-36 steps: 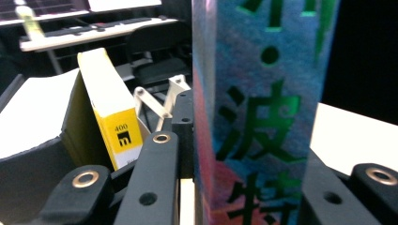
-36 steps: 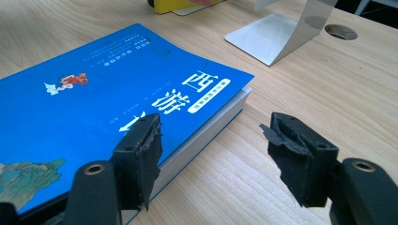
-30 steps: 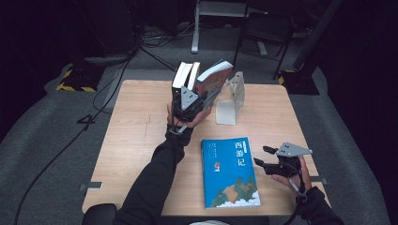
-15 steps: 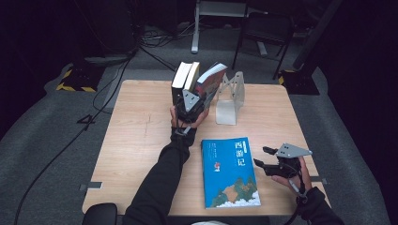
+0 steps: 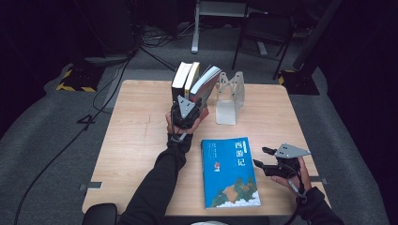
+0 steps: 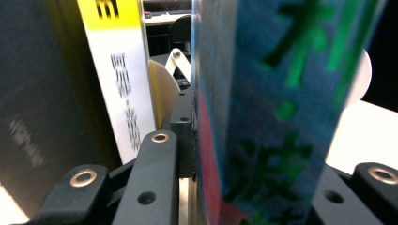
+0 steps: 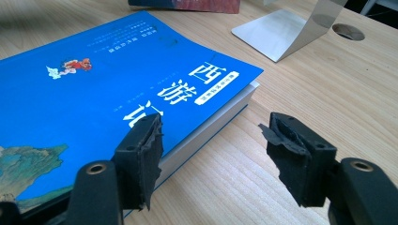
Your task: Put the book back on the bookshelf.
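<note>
The table [image 5: 141, 140] under my hands was pale wood with a fine straight grain, square-cornered, and sat on grey carpet in a dark room. Cables trailed across the floor at the upper left of the high view, near a yellow-and-black striped block [image 5: 75, 80], and a metal chair frame [image 5: 220, 23] stood at the top centre.

My left gripper [image 5: 187, 111], just above the middle of that view, was clamped on the blue, red-edged book [image 6: 277, 117] with green characters on its spine. That book leaned to the right at the end of a row of upright books [image 5: 187, 80] at the table's far edge; in my left gripper view the glossy cover lay tight against my matte black jaws, beside a white-and-yellow spine [image 6: 123, 93]. A bent sheet-metal bookend [image 5: 230, 98], smooth and silvery, stood just right of the row.

My right gripper [image 5: 266, 158], at the lower right, hung with its foam-padded jaws partly apart and nothing between them, just beside a thick blue paperback [image 7: 103, 84] lying flat on the wood.
</note>
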Tool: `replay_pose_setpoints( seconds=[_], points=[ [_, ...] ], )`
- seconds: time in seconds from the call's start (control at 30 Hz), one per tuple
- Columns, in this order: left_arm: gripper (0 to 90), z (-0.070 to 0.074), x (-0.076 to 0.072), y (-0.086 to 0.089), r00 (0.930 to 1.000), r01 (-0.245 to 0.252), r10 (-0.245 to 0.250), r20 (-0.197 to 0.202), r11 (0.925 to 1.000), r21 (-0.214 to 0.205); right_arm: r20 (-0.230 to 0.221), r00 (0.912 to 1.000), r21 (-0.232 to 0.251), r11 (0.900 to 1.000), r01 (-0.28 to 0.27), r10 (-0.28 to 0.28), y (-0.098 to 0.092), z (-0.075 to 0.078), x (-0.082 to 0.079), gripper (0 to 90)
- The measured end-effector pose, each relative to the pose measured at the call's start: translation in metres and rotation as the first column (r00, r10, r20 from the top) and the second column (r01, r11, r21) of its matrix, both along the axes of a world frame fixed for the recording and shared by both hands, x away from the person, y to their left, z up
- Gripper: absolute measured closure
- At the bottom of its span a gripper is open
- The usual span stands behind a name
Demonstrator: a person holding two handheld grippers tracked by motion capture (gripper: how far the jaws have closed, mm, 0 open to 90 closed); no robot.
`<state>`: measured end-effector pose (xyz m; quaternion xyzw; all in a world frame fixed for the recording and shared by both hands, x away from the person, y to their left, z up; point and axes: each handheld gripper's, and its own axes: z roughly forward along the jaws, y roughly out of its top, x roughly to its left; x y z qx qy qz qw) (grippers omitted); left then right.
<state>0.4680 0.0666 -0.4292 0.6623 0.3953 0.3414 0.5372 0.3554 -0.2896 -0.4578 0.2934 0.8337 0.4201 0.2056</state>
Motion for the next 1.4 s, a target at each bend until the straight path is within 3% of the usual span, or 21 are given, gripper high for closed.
replay_pose_setpoints(
  seconds=[0.17,0.47,0.63,0.77,0.83,0.87,1.17,1.23,1.4],
  points=[
    [72.7,-0.002,-0.004,0.004,0.9996,0.024,-0.025,-0.014,0.9996,-0.011,-0.001,1.0,-0.004,1.0,0.005,-0.005,-0.001,0.0,0.0,36.1],
    [69.4,-0.008,-0.011,0.011,0.9981,0.052,-0.051,-0.035,0.9986,0.014,-0.005,1.0,-0.012,0.9999,0.004,-0.004,0.0,0.0,0.0,36.3],
    [66.4,-0.017,-0.012,0.016,0.9955,0.065,-0.063,-0.07,0.9977,0.019,-0.007,1.0,-0.009,0.9999,0.005,-0.005,-0.001,0.0,0.0,36.4],
    [66.6,-0.029,-0.016,0.018,0.9907,0.066,-0.062,-0.121,0.9975,0.025,-0.015,0.9999,-0.014,0.9999,0.005,-0.005,0.0,-0.001,0.0,36.4],
    [68.0,-0.036,-0.018,0.019,0.9858,0.063,-0.063,-0.155,0.998,-0.004,-0.013,0.9999,-0.017,0.9999,0.004,-0.004,0.0,-0.001,0.001,36.4],
    [69.0,-0.037,-0.019,0.019,0.9853,0.058,-0.061,-0.16,0.9981,-0.022,-0.014,0.9999,-0.018,0.9998,0.004,-0.005,0.0,-0.001,0.001,36.4],
    [72.7,-0.033,-0.012,-0.015,0.9845,-0.023,0.025,-0.173,0.9997,0.011,-0.019,0.9998,-0.023,0.9997,0.003,-0.004,0.002,-0.002,0.001,36.4],
    [73.0,-0.033,-0.007,-0.018,0.9801,-0.06,0.054,-0.191,0.9979,-0.025,-0.019,0.9998,-0.018,0.9998,0.006,-0.006,0.001,-0.002,0.001,36.4],
    [73.6,-0.032,0.002,-0.014,0.9613,-0.155,0.127,-0.245,0.9827,-0.101,-0.02,0.9998,-0.017,0.9999,0.004,-0.005,0.001,-0.003,0.001,36.4]
  ],
)
